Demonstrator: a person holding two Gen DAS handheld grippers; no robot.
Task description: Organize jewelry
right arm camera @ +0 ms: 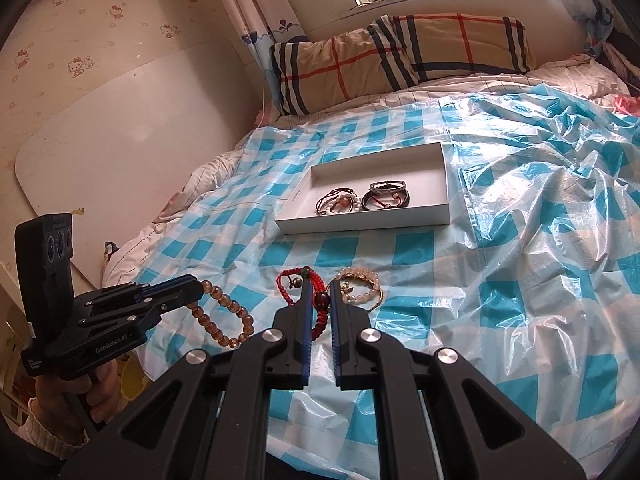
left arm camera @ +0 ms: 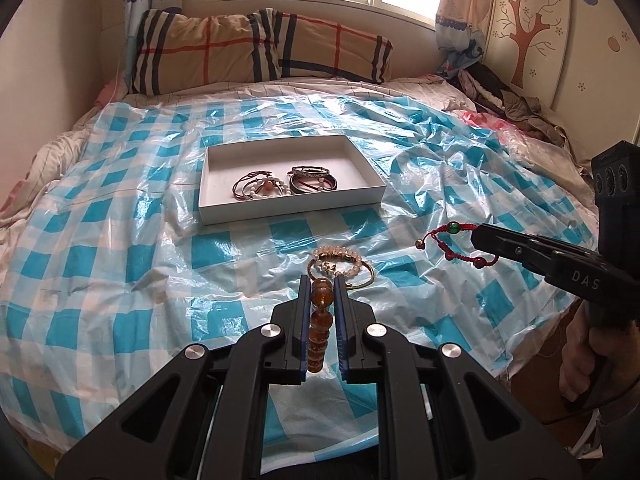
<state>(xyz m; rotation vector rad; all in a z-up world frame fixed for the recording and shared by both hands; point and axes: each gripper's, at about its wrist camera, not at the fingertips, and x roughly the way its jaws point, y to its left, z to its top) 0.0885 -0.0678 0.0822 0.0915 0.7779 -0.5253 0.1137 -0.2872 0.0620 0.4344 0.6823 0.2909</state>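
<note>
Tray (left arm camera: 294,211) on bed holds several bracelets already. My L gripper (left arm camera: 322,280) clamps amber bead bracelet (left arm camera: 320,320), R gripper (right arm camera: 319,286) clamps red cord bracelet (right arm camera: 294,286); both off bed, need dropping in tray. Pearl bracelet (left arm camera: 344,266) on sheet, left to do.

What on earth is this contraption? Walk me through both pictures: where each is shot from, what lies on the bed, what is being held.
No robot here: a person holds a hand-held claw in each hand, each with a camera looking along its fingers. One picture is the left claw's view, the other the right's.

The left claw is shut on an amber bead bracelet. The right claw is shut on a red cord bracelet.

A blue checked plastic sheet covers the bed. On it sits a white box with several bracelets inside. One pale bead bracelet lies on the sheet.
</note>
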